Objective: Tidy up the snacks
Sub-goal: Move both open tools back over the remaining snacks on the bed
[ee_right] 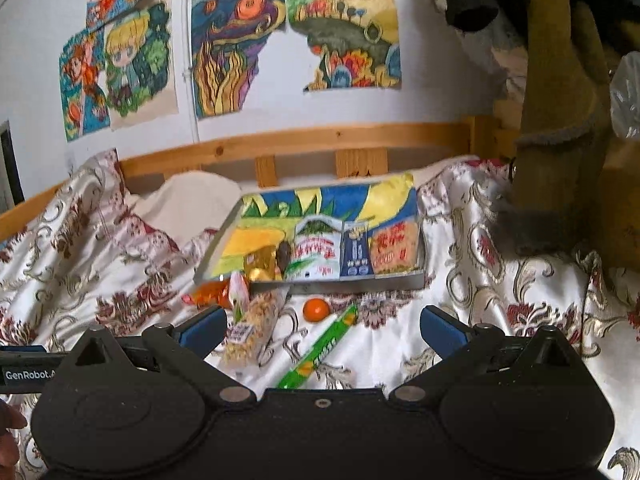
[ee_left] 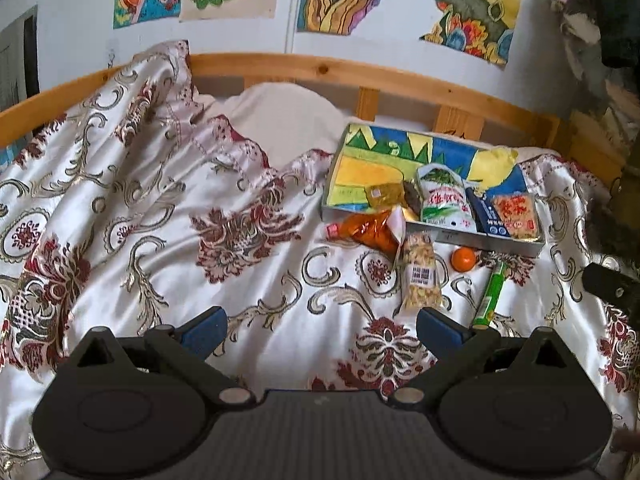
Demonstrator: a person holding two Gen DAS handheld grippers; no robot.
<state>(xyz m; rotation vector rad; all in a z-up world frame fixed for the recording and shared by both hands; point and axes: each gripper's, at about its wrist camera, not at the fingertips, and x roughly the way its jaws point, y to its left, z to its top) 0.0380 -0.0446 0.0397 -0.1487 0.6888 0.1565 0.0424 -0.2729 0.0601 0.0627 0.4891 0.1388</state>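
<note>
A shallow painted box (ee_left: 360, 168) (ee_right: 256, 240) lies on the bedspread holding a white-green bag (ee_left: 444, 200) (ee_right: 316, 252), a dark blue packet (ee_left: 486, 212) (ee_right: 356, 254), an orange-red packet (ee_left: 516, 212) (ee_right: 394, 252) and a gold pack (ee_left: 384, 192) (ee_right: 260, 262). In front of the box lie an orange bag (ee_left: 368, 232) (ee_right: 210, 292), a clear nut bag (ee_left: 420, 276) (ee_right: 252, 332), a small orange fruit (ee_left: 464, 259) (ee_right: 316, 309) and a green candy tube (ee_left: 490, 296) (ee_right: 320, 348). My left gripper (ee_left: 320, 332) is open, short of the nut bag. My right gripper (ee_right: 322, 330) is open above the tube.
A wooden bed rail (ee_left: 320, 68) (ee_right: 320, 140) runs behind the box, with a cream pillow (ee_left: 280, 116) at the back. Paintings hang on the wall (ee_right: 240, 60). Hanging yellow-brown fabric (ee_right: 560, 120) crowds the right. The patterned bedspread (ee_left: 140, 220) spreads out to the left.
</note>
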